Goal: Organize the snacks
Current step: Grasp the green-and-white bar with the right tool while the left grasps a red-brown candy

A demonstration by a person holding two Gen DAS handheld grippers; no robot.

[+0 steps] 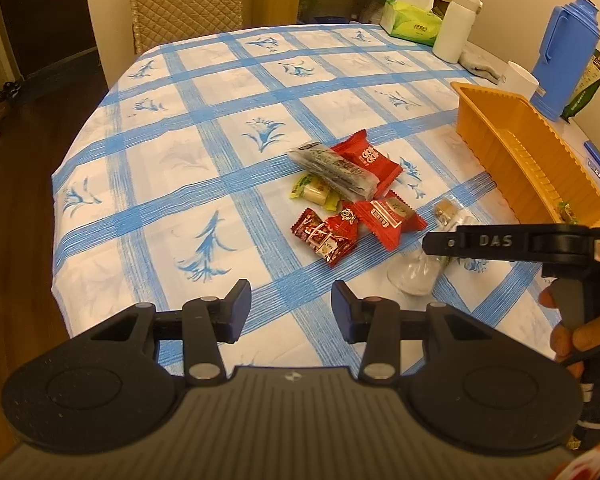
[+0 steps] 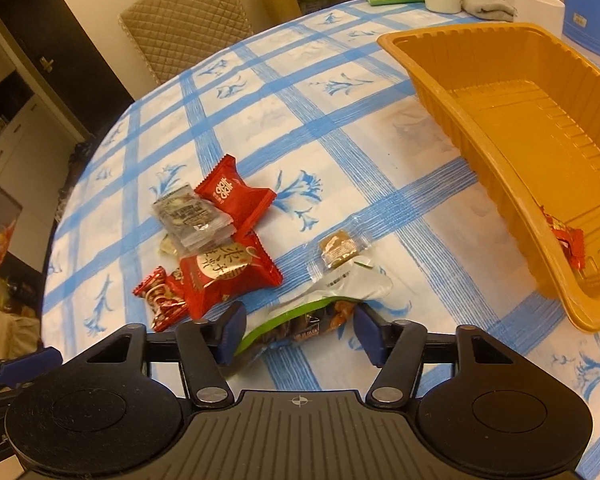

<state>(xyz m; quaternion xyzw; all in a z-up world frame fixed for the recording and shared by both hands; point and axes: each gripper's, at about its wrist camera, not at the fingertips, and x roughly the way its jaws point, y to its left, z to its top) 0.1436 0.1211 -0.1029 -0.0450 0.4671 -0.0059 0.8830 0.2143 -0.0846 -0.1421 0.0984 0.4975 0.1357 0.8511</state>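
Observation:
A pile of wrapped snacks (image 1: 348,196) lies mid-table: red packets, a clear bar packet, a green candy. It also shows in the right wrist view (image 2: 216,236). An orange tray (image 1: 516,152) stands at the right and holds a red snack (image 2: 568,244). My left gripper (image 1: 291,304) is open and empty, above the cloth near the pile. My right gripper (image 2: 298,330) has its jaws around a green-and-clear snack packet (image 2: 320,312) lying on the cloth; the pads touch its ends. A small brown candy (image 2: 338,250) lies just beyond it.
A blue-checked tablecloth (image 1: 220,120) covers the table. At the back right stand a tissue pack (image 1: 414,20), a white bottle (image 1: 456,24), a white cup (image 1: 520,78), a blue jug (image 1: 566,56) and a grey cloth (image 1: 480,64). A quilted chair (image 2: 184,16) stands behind.

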